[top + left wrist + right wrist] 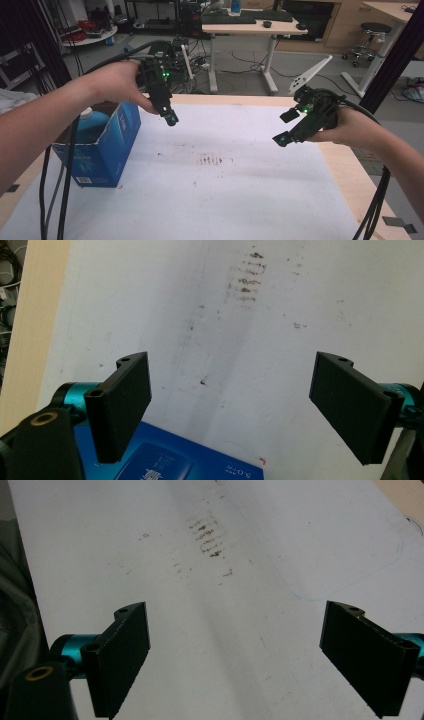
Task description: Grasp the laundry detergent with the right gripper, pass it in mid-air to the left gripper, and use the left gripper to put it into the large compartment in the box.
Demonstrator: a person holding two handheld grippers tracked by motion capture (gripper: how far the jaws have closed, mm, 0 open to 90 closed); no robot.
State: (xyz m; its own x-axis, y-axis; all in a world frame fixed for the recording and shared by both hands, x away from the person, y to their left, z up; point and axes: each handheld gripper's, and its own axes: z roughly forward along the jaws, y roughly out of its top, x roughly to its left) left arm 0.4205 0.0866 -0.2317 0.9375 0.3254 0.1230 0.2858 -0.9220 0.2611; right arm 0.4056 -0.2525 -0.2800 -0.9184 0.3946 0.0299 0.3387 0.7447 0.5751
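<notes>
My left gripper [170, 118] hangs above the white sheet [215, 190], just right of an open blue carton [102, 150]. In the left gripper view its black jaws stand wide apart with nothing between them [230, 405], and the carton's blue top [170, 465] lies below them. A blue-capped bottle [92, 122] stands inside the carton. My right gripper [285, 127] is held above the sheet's right side, tilted down to the left. Its jaws are also wide apart and empty in the right gripper view [235, 650].
A patch of brown smudges [211, 160] marks the sheet's middle. The wooden tabletop [350, 170] shows along the right edge and far edge. Black cables [52, 200] trail off the table at left and right [375, 205]. Desks, a stool and wiring stand beyond the table.
</notes>
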